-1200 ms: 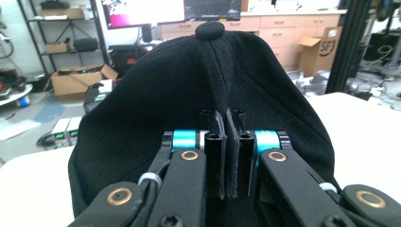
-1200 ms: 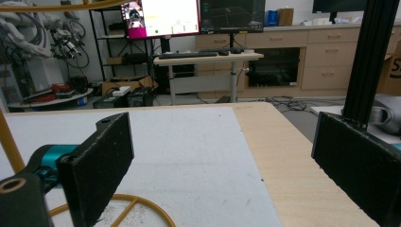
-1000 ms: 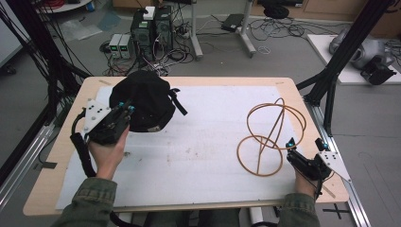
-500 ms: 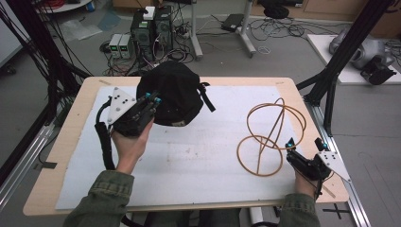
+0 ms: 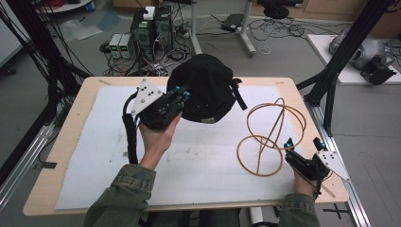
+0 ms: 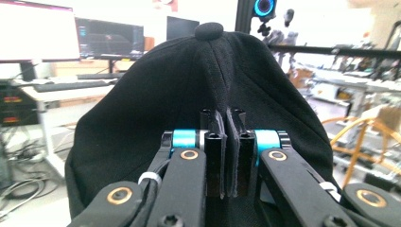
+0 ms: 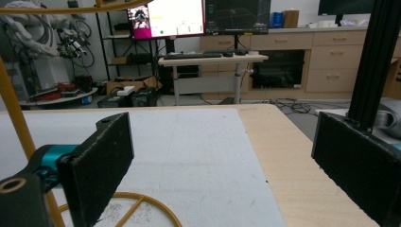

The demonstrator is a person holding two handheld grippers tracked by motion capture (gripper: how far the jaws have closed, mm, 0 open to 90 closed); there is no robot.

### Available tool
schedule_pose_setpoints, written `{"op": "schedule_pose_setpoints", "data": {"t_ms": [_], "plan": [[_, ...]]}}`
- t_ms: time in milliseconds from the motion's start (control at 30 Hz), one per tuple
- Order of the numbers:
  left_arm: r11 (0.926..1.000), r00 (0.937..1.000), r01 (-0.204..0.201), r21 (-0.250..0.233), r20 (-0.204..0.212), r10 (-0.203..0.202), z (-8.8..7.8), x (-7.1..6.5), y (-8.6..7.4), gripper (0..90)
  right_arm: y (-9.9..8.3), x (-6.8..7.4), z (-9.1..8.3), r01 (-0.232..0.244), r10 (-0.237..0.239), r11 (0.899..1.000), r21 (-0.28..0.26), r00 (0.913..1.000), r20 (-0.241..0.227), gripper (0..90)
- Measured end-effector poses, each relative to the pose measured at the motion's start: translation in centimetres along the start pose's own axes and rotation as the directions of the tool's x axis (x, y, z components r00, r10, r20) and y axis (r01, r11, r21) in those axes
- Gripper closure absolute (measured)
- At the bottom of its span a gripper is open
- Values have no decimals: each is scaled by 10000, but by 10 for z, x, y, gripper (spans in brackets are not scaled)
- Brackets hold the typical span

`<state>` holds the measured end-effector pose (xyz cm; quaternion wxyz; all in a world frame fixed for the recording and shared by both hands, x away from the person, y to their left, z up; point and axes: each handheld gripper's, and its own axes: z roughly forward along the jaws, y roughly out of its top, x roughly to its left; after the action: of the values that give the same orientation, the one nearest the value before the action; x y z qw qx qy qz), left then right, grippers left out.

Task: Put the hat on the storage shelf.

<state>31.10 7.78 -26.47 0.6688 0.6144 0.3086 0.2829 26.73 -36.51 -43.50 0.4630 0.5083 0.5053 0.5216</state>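
In the high view the left tool (image 5: 182,93) sits in the upper middle of the frame, its jaws pinched together on the near edge of a black cap (image 5: 203,92). The cap hangs from that grip above the far part of the counter (image 5: 71,146), over the white mat (image 5: 198,165) that covers most of the top. The left gripper view shows the same grip up close: the two black jaws stand almost together in the lower centre of the frame, with a fold of the cap's (image 6: 142,118) fabric squeezed between the pads, and the crown with its small top button rises behind them to the upper centre. The person's left hand (image 5: 156,137) holds the tool from below, with a green sleeve (image 5: 123,198) at the bottom of the frame.

The right tool (image 5: 302,144) lies at the lower right of the high view, near the counter's edge, jaws spread wide and holding nothing. Just to its left stands an orange wire stand (image 5: 269,135), made of rings and a slanted rod, resting on the mat at the right centre. In the right gripper view the two pads stand far apart at the lower left and lower right, with bare mat (image 7: 189,156) and wooden counter (image 7: 293,156) between them, and part of the wire stand (image 7: 14,118) runs along the left edge
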Motion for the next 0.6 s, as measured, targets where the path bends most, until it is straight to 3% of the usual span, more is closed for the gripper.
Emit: {"op": "schedule_pose_setpoints", "data": {"t_ms": [167,400,600], "plan": [[9991,9982,336,-269,501,-323,9,-7,7,868,0,1,0,11,-11,10000,-21,10000,-42,55],[9977,9945,342,-588,1013,-281,20,-18,16,867,0,1,1,62,-62,10000,21,10000,-56,55],[9972,9857,285,-691,1676,-165,32,-29,20,868,1,3,1,123,-123,9999,-7,9999,-83,55]]}}
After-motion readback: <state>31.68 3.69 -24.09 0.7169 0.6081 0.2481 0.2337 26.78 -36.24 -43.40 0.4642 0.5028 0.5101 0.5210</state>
